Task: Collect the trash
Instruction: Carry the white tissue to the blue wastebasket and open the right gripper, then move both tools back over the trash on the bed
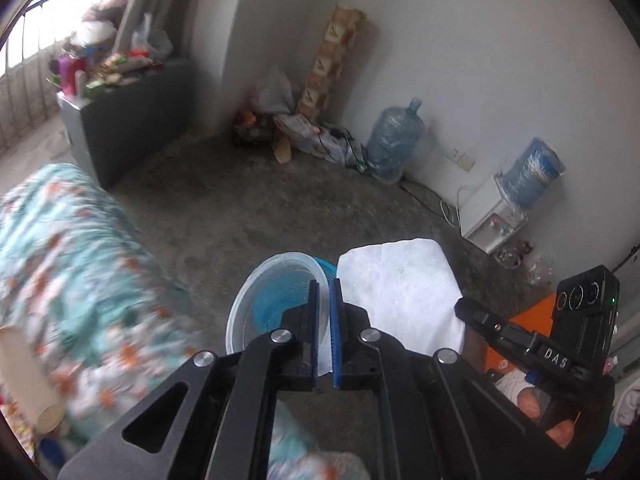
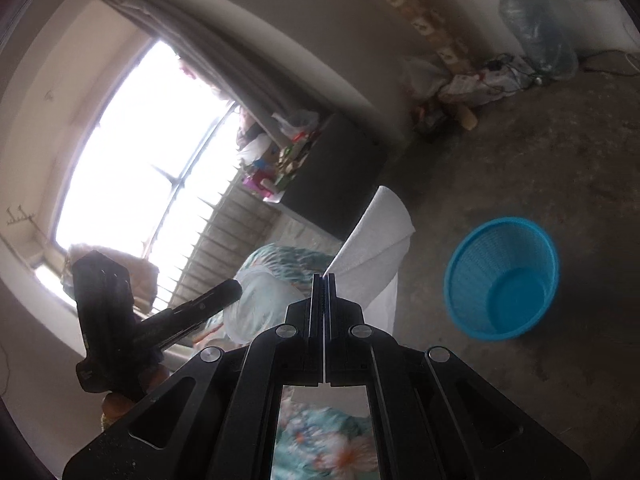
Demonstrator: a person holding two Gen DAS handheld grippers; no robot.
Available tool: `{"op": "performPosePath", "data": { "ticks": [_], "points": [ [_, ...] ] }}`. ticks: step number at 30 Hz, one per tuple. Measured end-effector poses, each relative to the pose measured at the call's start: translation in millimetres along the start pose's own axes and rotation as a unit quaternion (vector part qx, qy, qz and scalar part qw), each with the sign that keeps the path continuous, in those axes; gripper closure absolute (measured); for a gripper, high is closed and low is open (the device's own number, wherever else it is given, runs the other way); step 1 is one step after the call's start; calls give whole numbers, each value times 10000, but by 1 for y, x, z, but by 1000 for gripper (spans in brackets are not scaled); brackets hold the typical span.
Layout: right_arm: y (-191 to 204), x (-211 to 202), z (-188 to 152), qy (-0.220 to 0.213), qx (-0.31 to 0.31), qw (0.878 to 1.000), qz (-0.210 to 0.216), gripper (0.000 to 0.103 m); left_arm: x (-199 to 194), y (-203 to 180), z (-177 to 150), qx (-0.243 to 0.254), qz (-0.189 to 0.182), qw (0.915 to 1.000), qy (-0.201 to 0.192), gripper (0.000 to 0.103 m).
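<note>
Found a blue basket standing upright on the bare floor, mouth open to the right wrist camera, with nothing inside. Saw it to the right of the right gripper, well apart from the fingertips.

Noted the right gripper clenched on a white paper sheet, pinched at one edge, with the rest fanning up and away beyond the tips. Saw the same sheet in the left wrist view, spread just right of the left gripper.

Noted the left gripper clamped on the rim of a clear plastic tub, with the rim caught between the blue pads. Made out nothing in the tub, only blue showing through its wall, with a strip of the basket's rim peeking out just past it. Saw the tub and sheet side by side in the air, tub on the left, above the floor and next to a bed with a flowered cover.

Spotted a large water jug standing against the far wall.
</note>
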State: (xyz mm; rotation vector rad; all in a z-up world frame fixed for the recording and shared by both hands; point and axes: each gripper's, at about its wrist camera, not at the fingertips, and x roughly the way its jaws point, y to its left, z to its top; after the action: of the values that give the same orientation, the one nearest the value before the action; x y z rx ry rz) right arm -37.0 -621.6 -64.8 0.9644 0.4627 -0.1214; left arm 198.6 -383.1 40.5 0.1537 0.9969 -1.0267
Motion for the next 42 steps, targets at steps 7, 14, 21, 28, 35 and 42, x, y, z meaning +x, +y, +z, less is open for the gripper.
{"op": "performPosePath", "data": {
  "ticks": [7, 14, 21, 28, 35, 42],
  "points": [
    [-85, 54, 19, 263, 707, 9952, -621, 103, 135, -10, 22, -129, -76, 9956, 921, 99],
    [-169, 118, 11, 607, 1574, 9812, -938, 100, 236, 3, 33, -311, 254, 9884, 1468, 88],
    [-221, 149, 2, 928, 2049, 9590, -1724, 63, 265, 13, 32, -750, 468, 9837, 1563, 55],
    [-179, 121, -3, 501, 1385, 9559, -2539, 36, 215, -5, 42, -309, 290, 9922, 1173, 44],
    [-90, 83, 7, 24, 103, 9473, -3202, 28, 98, -22, 50, 215, -19, 9986, 482, 42],
    [1, 36, 3, -551, -881, 9462, -3065, 8, -35, 4, 21, 323, 290, 9990, -116, 35]
  ]
}}
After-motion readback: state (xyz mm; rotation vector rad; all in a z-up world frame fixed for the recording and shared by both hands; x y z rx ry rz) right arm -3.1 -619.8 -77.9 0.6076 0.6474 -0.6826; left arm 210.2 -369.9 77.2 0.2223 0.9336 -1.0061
